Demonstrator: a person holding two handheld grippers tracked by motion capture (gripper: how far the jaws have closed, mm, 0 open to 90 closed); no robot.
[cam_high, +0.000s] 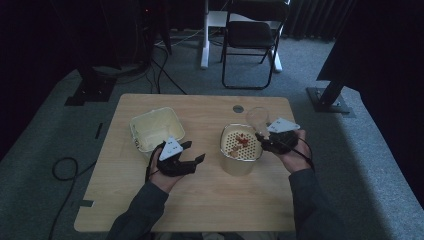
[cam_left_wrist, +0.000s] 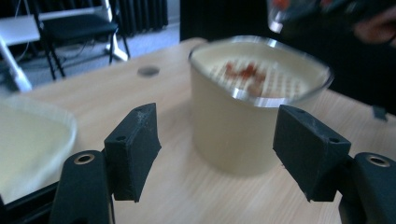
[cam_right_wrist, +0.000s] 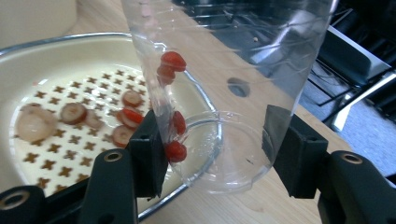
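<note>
Between the right gripper's (cam_right_wrist: 212, 140) jaws — clear cup (cam_right_wrist: 224, 84), clamped, tilted.

Light wooden table (cam_high: 200, 200) carries two things here. A cream square tub (cam_high: 156, 128) sits left, a round strainer pot (cam_high: 240, 150) stands right of centre.

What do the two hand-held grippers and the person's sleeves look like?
Both the left gripper and the right gripper are black, each topped by a grey three-cornered plate. Their jaws end in blocky black pads on arms with round metal-ringed holes. A black cable trails from the left one. The person wears dark grey long sleeves.
</note>
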